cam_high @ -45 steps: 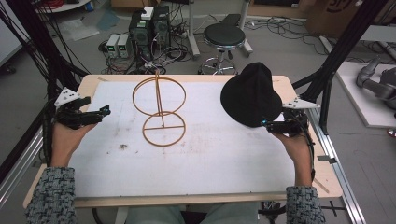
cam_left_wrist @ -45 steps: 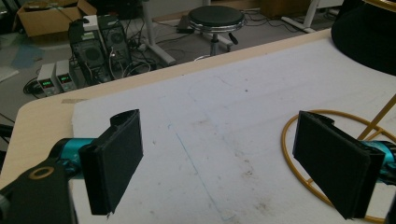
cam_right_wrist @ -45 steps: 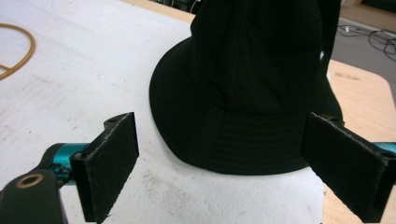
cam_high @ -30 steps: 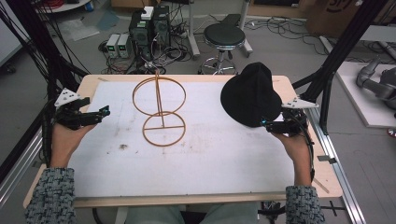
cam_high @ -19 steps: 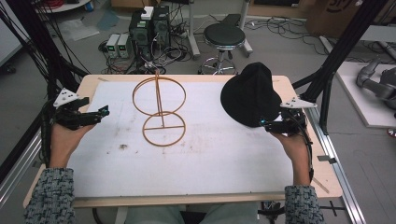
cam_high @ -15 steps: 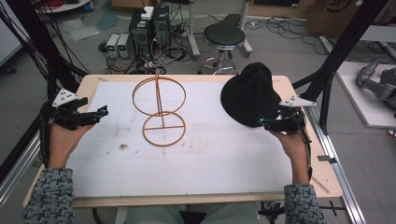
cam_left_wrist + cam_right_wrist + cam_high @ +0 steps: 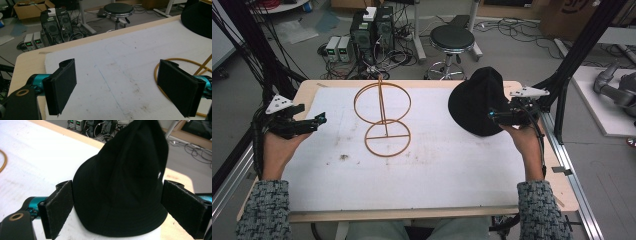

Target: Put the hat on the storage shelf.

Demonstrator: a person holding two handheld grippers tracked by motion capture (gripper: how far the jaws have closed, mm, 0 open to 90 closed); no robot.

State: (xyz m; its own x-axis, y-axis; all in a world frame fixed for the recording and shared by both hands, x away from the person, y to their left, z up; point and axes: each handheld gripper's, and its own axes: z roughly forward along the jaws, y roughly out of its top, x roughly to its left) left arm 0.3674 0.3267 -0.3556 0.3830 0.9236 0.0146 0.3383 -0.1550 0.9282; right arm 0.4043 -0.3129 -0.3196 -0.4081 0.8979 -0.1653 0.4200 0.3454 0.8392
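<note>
A black hat [image 7: 476, 100] stands crown-up at the right of the white mat [image 7: 422, 175]. My right gripper [image 7: 493, 116] is open at its near right side. In the right gripper view the hat [image 7: 120, 177] sits between the two wide-apart pads [image 7: 58, 207], and the left pad lies against its brim; the right gripper [image 7: 118, 195] holds nothing. An orange wire stand [image 7: 382, 117], with a base ring, a post and an upper ring, rises at the centre left. My left gripper [image 7: 317, 121] hovers open at the table's left edge. In the left gripper view, the left gripper [image 7: 117, 75] is above bare mat, with the stand's base ring [image 7: 160, 72] by its right pad.
The wooden table edge [image 7: 412, 216] frames the mat. Black frame posts [image 7: 579, 47] rise at both sides. Beyond the far edge, a stool [image 7: 452, 40], computer cases [image 7: 372, 27] and cables sit on the floor. The hat's brim [image 7: 197, 18] shows far right in the left gripper view.
My right gripper has moved forward and left, bringing its open jaws around the hat's near side. The left gripper has barely shifted.
</note>
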